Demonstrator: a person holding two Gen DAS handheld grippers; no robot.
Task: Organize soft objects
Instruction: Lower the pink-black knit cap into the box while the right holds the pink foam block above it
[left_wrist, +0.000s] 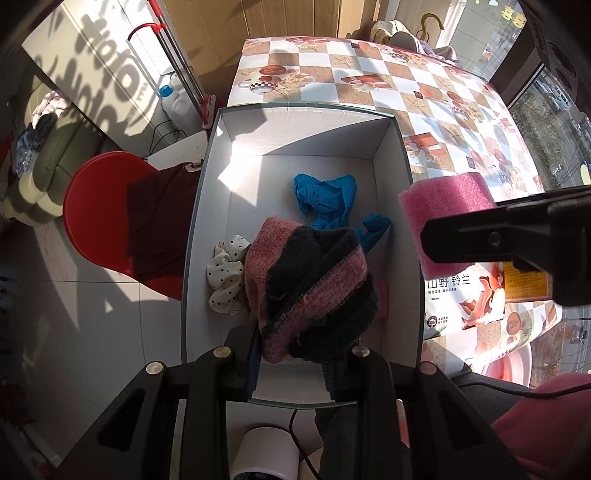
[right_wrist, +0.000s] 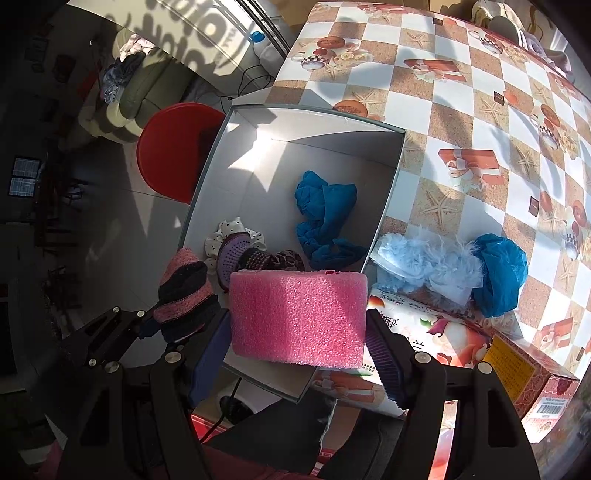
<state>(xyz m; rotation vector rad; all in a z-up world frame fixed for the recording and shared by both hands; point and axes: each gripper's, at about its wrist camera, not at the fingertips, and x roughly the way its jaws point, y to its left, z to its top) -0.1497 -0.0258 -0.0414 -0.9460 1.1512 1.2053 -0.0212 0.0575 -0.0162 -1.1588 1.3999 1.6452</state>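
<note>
The left tool (left_wrist: 295, 365) is clenched on a pink-and-black knitted piece (left_wrist: 310, 291), held above the near end of the white box (left_wrist: 207, 177) that sits at the desk (left_wrist: 369, 74) edge. The right tool (right_wrist: 297, 345) grasps a pink foam block (right_wrist: 299, 317) over the box's near right corner. Inside the box lie a crumpled blue cloth (left_wrist: 328, 199) and a polka-dot scrunchie (left_wrist: 225, 273); just right of the box rest a fluffy light-blue item (right_wrist: 424, 262) and a printed carton (right_wrist: 480, 358).

The knitted cloth (left_wrist: 310, 288) hides most of the polka-dot fabric (left_wrist: 225, 273) beneath it.
</note>
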